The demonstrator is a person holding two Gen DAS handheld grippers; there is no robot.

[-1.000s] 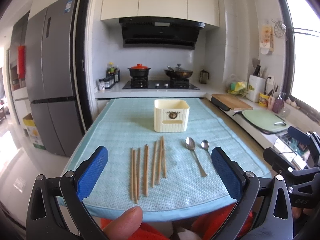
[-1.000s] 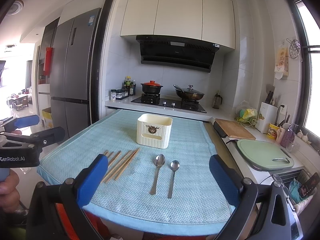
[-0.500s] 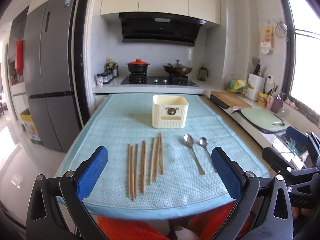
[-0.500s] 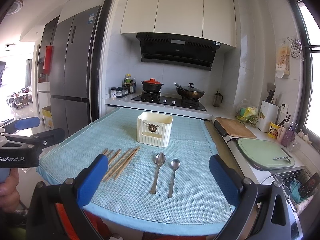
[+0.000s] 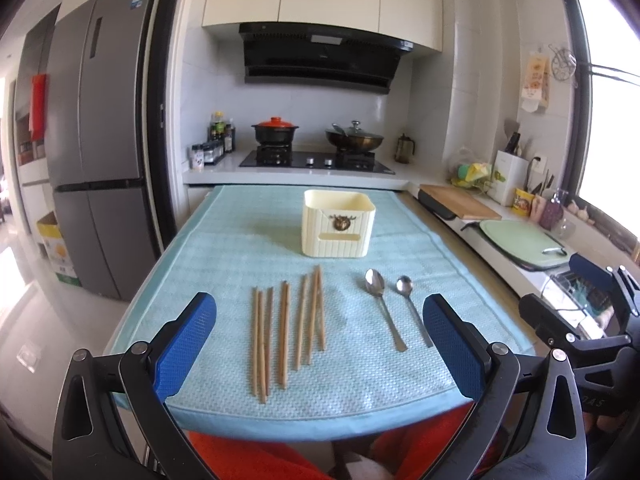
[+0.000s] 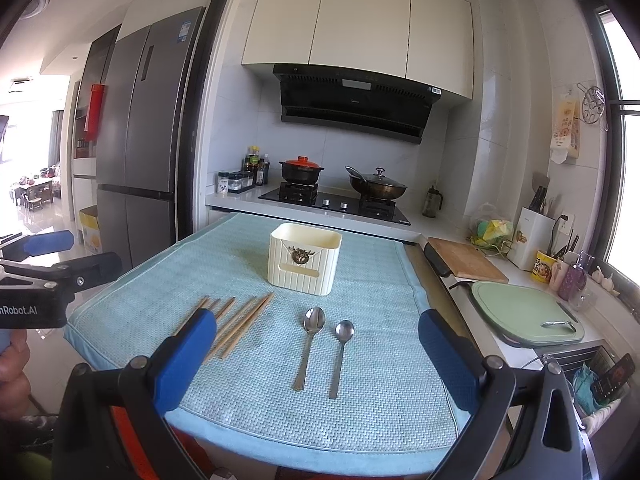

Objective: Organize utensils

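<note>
Several wooden chopsticks (image 5: 286, 330) (image 6: 240, 326) lie side by side on a light blue mat (image 5: 224, 264) (image 6: 380, 400). Right of them rest two metal spoons, a larger one (image 5: 380, 304) (image 6: 310, 344) and a smaller one (image 5: 412, 308) (image 6: 340, 354). Behind them stands a cream ribbed holder box (image 5: 339, 223) (image 6: 305, 258), which looks empty from here. My left gripper (image 5: 316, 344) hangs open above the mat's near edge, in front of the chopsticks. My right gripper (image 6: 316, 356) is open too, in front of the spoons. Neither holds anything.
A stove with a red-lidded pot (image 5: 276, 131) and a wok (image 5: 354, 140) stands behind the table. At the right, a counter carries a wooden board (image 5: 456, 202) and a green board (image 5: 520, 242). A tall fridge (image 5: 100, 152) is at the left.
The left gripper has tilted and risen a little, so the table sits lower in its view, and the thumb at the bottom has left the view. The right gripper has barely moved.
</note>
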